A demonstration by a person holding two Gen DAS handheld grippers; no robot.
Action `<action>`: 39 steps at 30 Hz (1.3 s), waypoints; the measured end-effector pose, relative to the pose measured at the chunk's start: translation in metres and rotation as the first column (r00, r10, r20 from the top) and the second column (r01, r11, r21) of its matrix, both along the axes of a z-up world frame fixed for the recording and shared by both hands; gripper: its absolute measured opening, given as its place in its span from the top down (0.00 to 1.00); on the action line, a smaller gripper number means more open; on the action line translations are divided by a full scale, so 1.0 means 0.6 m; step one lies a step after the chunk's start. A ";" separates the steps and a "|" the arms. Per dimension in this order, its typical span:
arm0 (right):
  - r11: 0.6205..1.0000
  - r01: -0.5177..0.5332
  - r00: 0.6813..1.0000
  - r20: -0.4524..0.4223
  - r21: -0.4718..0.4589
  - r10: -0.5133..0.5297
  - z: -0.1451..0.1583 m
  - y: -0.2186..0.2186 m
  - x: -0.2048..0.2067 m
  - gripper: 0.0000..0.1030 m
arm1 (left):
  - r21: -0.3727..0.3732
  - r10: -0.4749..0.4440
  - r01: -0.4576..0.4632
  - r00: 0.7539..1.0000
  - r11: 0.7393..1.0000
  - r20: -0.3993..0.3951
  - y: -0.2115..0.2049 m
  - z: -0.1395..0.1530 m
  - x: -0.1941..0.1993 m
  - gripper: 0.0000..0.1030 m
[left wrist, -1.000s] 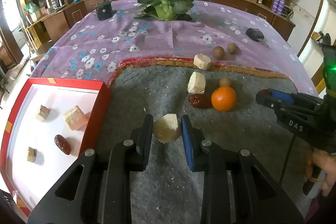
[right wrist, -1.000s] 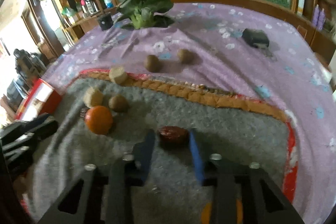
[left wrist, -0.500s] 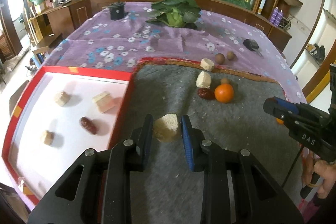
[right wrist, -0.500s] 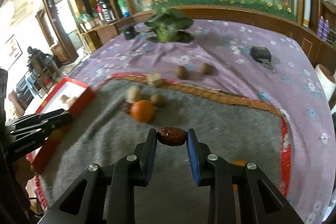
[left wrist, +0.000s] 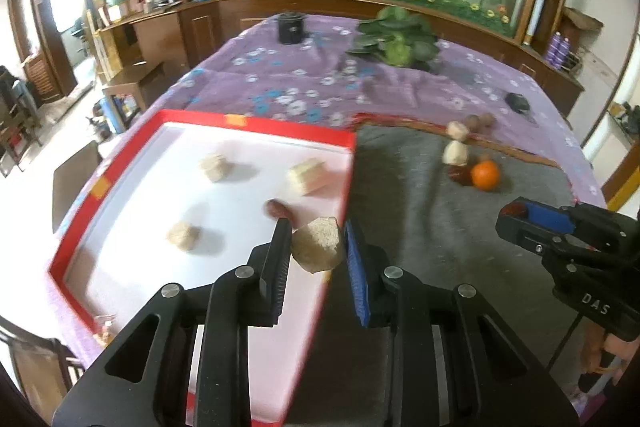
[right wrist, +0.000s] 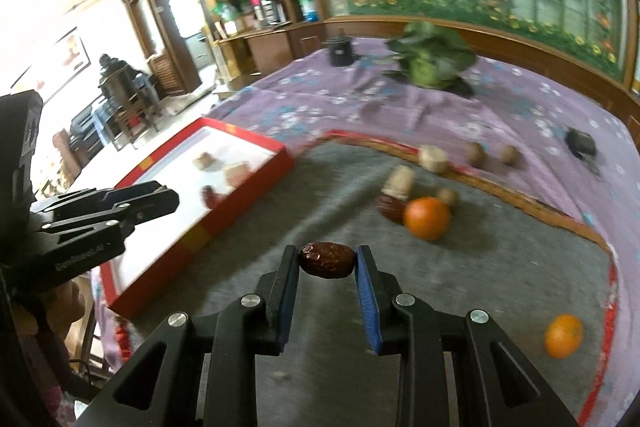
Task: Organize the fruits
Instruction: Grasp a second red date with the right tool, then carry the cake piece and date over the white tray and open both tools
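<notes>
Left gripper (left wrist: 318, 247) clamped on a tan crumbly block (left wrist: 317, 245), held off the surface. A second ago that block hung over the grey mat (left wrist: 432, 227). Now it rides right at the near-right edge of the red-rimmed tray (left wrist: 256, 125), with the white floor showing under the left finger.

Right gripper (right wrist: 327, 261) pinched on a dark red date (right wrist: 326, 259), also lifted. A second ago it sat low on the mat. Now it is clear of it, and the tray has swung into its view at about ten o'clock.

Tray contents from the left wrist view: three pale blocks and one date (left wrist: 278, 209), that one at eleven o'clock just past the left fingertips.

Still on the mat at about one o'clock from the left gripper: an orange (left wrist: 485, 175), touching another date, with two pale blocks just beyond. A second orange (right wrist: 563, 335) lies at four o'clock from the right gripper.

Reading: both hands are carrying toward the tray at once. The left looks almost ready to let go, while the right has the mat yet to cross. Much fruit left to sort.
</notes>
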State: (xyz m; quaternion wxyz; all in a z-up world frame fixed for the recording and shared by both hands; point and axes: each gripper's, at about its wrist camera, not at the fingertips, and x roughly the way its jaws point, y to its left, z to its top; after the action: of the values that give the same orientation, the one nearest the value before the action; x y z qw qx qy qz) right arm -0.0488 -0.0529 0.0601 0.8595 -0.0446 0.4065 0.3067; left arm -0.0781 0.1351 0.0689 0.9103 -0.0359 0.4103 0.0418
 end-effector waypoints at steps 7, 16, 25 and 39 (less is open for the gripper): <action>0.996 -0.086 0.996 -0.003 0.004 0.086 -0.001 0.078 -0.002 0.73 | 0.013 0.069 -0.069 0.997 0.998 -0.014 0.056 -0.014 -0.014 0.75; 0.983 -0.181 0.983 -0.016 -0.011 0.181 -0.006 0.165 0.000 0.73 | -0.008 0.114 -0.115 0.993 0.993 -0.042 0.111 -0.035 -0.030 0.75; 0.965 -0.259 0.966 -0.037 -0.050 0.257 -0.023 0.233 -0.004 0.73 | -0.023 0.145 -0.147 0.987 0.989 -0.071 0.141 -0.053 -0.035 0.75; 0.940 -0.320 0.947 -0.073 -0.116 0.313 -0.072 0.291 -0.001 0.73 | -0.005 0.168 -0.169 0.981 0.986 -0.102 0.149 -0.079 -0.028 0.74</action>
State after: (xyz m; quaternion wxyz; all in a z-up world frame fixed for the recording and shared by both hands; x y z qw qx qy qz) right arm -0.0495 0.1217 0.0171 0.7834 -0.1554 0.4353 0.4155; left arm -0.0952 0.2245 0.0217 0.8813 -0.0747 0.4516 0.1175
